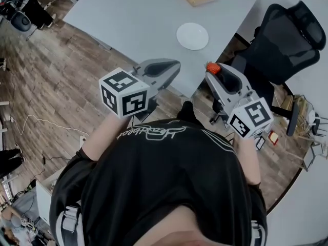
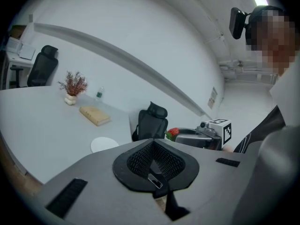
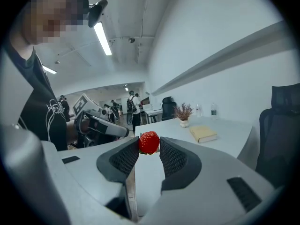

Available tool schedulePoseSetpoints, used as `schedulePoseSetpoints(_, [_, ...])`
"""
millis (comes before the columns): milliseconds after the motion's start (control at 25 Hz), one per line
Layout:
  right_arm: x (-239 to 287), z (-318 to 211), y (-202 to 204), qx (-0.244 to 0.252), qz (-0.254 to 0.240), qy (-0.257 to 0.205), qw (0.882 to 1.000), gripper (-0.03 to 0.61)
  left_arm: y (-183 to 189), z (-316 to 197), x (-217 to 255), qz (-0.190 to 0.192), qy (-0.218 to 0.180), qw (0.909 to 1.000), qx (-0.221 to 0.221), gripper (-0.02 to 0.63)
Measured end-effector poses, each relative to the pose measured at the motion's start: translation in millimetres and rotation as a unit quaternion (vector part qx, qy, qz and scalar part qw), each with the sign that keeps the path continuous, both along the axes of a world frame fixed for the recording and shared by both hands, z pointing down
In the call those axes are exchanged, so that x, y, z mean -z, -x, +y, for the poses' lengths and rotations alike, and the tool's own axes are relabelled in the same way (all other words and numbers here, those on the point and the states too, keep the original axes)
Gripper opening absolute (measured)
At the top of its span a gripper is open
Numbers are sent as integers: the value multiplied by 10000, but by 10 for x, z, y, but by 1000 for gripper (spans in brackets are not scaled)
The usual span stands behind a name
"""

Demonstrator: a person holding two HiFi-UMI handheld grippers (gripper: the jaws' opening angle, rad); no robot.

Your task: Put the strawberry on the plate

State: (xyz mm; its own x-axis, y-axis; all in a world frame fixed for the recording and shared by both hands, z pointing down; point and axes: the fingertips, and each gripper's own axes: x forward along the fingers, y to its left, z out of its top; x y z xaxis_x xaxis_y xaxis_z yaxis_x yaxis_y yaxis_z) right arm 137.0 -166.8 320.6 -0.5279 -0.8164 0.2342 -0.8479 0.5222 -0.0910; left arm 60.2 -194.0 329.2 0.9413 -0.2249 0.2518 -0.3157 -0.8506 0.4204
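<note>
We hold both grippers out ahead of our chest, bare forearms reaching forward from the black shirt's sleeves point(image 1: 154, 188), each marker cube nearest the body and the jaws aimed towards the grey table point(image 1: 138, 19). The right gripper point(image 1: 212, 72) sits on our right, angled forward and slightly inward, with its tips at the table's near edge. Its pads are clamped on the strawberry point(image 3: 149, 142), one on each side, so the red fruit stands up between the tips with its top above them. The strawberry is therefore in the air at the jaw tips, not on the table, and well apart from the white plate point(image 1: 192, 36). The plate lies flat on the table further ahead, between the lines of the two grippers. The left gripper point(image 1: 174, 64) is held at about the same height on our left, angled inward, its nose over the wooden floor point(image 1: 61, 86) just short of the table edge. Its ribbed pads point(image 2: 140, 161) meet at the tip with nothing between them. Beyond the plate lie a tan book point(image 2: 95, 115) and a small potted plant point(image 2: 72, 86), and a black office chair point(image 1: 287, 40) stands to the right.
</note>
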Motion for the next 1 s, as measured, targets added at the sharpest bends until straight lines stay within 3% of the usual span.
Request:
schedulePoseSetpoints(480, [-366, -941, -412, 511, -30, 448, 9977, 137, -449, -679, -344, -152, 491, 9979, 389, 6])
schedulePoseSetpoints(1000, [-800, -1838, -375, 913, 449, 663, 9926, 137, -392, -1136, -853, -300, 1067, 9900, 870, 6])
